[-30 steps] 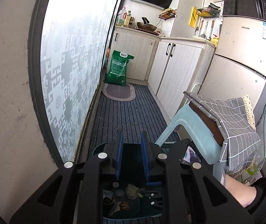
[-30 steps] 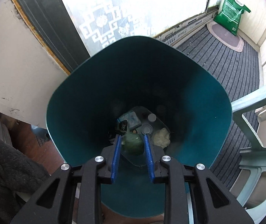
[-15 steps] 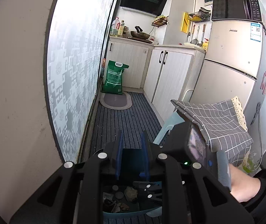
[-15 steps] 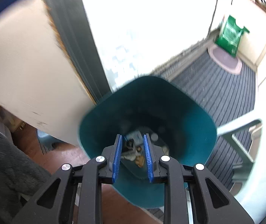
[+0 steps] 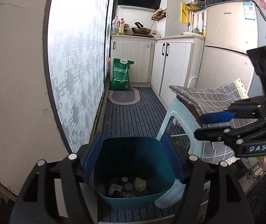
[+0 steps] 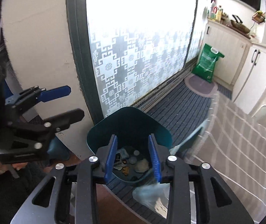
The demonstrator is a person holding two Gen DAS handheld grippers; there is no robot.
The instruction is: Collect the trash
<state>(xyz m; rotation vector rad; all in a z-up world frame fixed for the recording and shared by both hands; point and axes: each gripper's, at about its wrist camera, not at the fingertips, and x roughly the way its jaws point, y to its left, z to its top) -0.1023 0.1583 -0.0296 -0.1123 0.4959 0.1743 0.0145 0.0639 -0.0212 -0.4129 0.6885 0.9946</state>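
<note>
The right tool (image 6: 133, 156) hangs above the teal bin (image 6: 129, 123) with its blue fingers (image 6: 111, 155) spread wide and nothing between them; scraps of trash (image 6: 133, 161) lie on the bin's bottom. The left tool (image 6: 58, 102) reaches in from the left edge, its fingers also apart, near the white wall. The bin stands on a striped floor mat (image 6: 181, 108) beside a patterned frosted-glass door (image 6: 140, 56), with a green bag (image 6: 207, 63) farther back by the cabinets.

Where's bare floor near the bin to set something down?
Striped runner between the teal bin and the oval mat is bare, bordered by the frosted glass door and the cabinets. Crowded right of the bin: stool, plastic bag.
</note>
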